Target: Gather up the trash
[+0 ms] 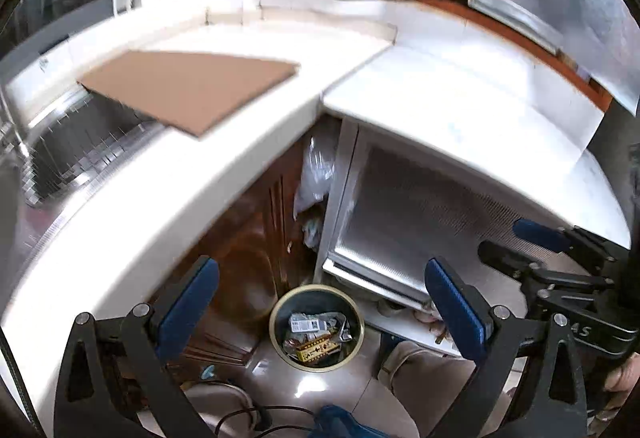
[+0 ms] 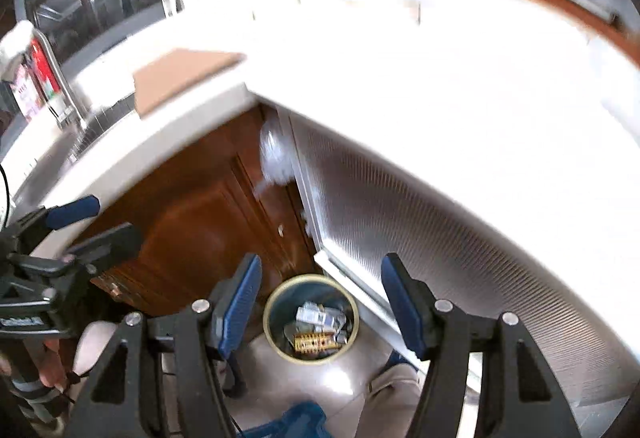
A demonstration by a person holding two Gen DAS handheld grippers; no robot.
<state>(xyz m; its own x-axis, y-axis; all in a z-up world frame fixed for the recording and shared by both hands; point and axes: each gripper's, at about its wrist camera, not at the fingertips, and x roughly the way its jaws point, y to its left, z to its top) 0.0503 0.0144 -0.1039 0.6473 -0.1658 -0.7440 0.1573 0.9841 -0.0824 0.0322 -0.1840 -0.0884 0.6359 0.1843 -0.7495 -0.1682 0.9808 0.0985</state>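
two grippers hang above a kitchen floor, both aimed down at a round bin (image 1: pixel 317 327) that stands at the lower centre of each frame. the left gripper (image 1: pixel 320 312) has its blue pads (image 1: pixel 188 308) spread wide and carries nothing; the right gripper (image 2: pixel 322 308) is likewise spread, its pads (image 2: pixel 238 304) apart and empty. in the left view the right gripper (image 1: pixel 508 244) also shows at the right edge, its fingers apart; in the right view the left gripper (image 2: pixel 86 224) shows at the left edge, also apart, with part of a hand (image 2: pixel 52 362) below it.

the bin, dark inside with a pale gold rim, sits on the tiled floor (image 1: pixel 304 390) in the corner between a brown wooden cabinet (image 2: pixel 188 226) and a ribbed, silvery appliance front (image 2: pixel 420 238). trash (image 1: pixel 316 336) lies inside it: crumpled wrappers, a white label and a yellow patterned packet; finer detail is blurred.

a white worktop (image 1: pixel 224 162) curves across the middle of both frames. a flat brown cardboard sheet (image 1: pixel 188 88) lies on it at centre left, one corner overhanging a steel sink (image 1: pixel 76 150) at the left edge. a clear plastic bag (image 1: pixel 314 174) hangs in the gap between cabinet and appliance. a red and pink packet (image 2: pixel 34 86) stands by the tap in the upper left of the right view. a beige trouser leg (image 1: pixel 428 370) shows lower right.
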